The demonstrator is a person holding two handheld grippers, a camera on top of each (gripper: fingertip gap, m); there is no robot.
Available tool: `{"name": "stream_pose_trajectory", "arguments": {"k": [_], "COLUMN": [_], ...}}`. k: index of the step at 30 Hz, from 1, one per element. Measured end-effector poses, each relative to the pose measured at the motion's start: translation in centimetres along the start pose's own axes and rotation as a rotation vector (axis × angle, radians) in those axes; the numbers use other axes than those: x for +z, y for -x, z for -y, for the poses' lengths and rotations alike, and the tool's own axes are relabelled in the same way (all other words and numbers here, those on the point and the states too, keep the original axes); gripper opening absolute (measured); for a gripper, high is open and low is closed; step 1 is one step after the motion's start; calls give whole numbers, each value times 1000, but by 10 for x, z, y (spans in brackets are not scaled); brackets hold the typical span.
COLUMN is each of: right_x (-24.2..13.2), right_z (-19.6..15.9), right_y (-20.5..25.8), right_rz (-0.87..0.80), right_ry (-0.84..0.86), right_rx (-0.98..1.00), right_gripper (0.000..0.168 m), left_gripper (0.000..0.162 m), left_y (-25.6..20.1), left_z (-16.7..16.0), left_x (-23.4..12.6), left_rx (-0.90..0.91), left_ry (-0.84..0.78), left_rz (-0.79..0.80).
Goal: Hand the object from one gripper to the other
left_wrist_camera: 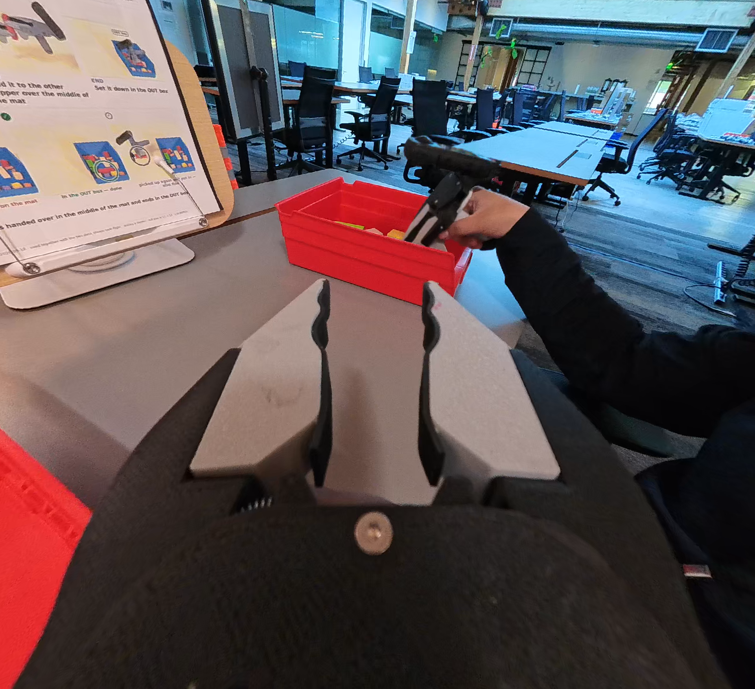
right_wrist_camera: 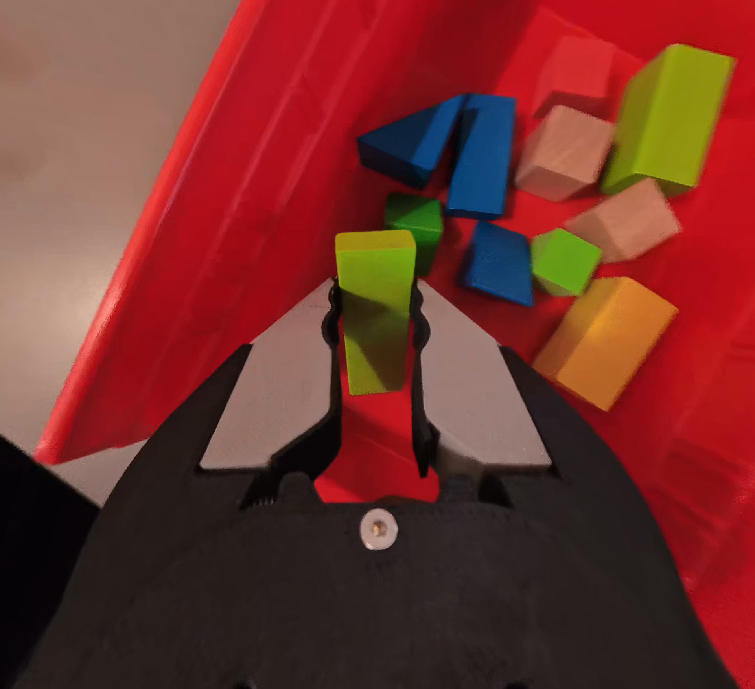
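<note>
Lime-green wooden block (right_wrist_camera: 374,314) sits clamped between the right gripper (right_wrist_camera: 374,293) fingers, its long axis running along them and its far end poking past the tips, inside the red bin (right_wrist_camera: 286,179) above the other blocks. The left gripper (left_wrist_camera: 374,302) waits empty with its jaws parted, over the grey table (left_wrist_camera: 122,342) near the bin, so the block must travel out toward it.

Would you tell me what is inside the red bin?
The red bin holds loose coloured blocks; the right tool grips a lime block. The tool hides the floor beneath.
</note>
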State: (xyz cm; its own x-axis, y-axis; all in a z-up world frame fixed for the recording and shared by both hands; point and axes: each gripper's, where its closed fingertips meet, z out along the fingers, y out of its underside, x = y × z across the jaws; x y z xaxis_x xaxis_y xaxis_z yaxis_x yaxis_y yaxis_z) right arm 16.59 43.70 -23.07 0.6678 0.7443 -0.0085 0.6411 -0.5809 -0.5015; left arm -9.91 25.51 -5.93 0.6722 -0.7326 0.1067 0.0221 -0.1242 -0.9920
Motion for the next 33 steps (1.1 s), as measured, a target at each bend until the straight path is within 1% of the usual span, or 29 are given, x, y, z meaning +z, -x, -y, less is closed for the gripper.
{"name": "stream_pose_trajectory", "arguments": {"k": [3,7,10,12,15,18,21,24,27,28,29,30,33], "right_x": [2,10,18,15,6,-9,-31,-57,-79,-85,-91,-97,-113], "right_z": [-3,-15,-27,-25,-19,-9,12,36,56,62,67,71,83], "right_y": [18,20,15,16,18,12,14,17,19,20,22,25,35], "right_rz": [51,52,27,31,33,-10,-26,-37,-56,-60,-57,-51,-28], "right_ry": [23,101,176,166,118,49,-80,-240,-378,-418,-454,-489,-582], "right_rx": [-89,-89,-98,-91,-91,-74,-54,-40,-28,-24,-21,-22,-33], "right_gripper": [32,31,31,30,32,37,36,33,32,31,31,30,28], "left_gripper": [43,43,43,43,44,48,52,54,53,52,51,51,54], "left_y": [4,3,3,3,7,22,53,101,151,165,177,187,211], "left_z": [0,0,-2,-3,-2,-2,-2,-2,1,0,-2,-8,-37], "left_x": [-2,-2,-2,-2,-4,-10,-26,-58,-104,-117,-123,-125,-110], "left_rx": [-8,-26,-5,9,22,18,-6,-1,52,43,14,-30,-158], "left_ry": [-3,-4,10,19,21,27,37,60,96,104,115,136,295], "left_rz": [10,-4,7,16,33,94,223,460,723,775,790,770,633]}}
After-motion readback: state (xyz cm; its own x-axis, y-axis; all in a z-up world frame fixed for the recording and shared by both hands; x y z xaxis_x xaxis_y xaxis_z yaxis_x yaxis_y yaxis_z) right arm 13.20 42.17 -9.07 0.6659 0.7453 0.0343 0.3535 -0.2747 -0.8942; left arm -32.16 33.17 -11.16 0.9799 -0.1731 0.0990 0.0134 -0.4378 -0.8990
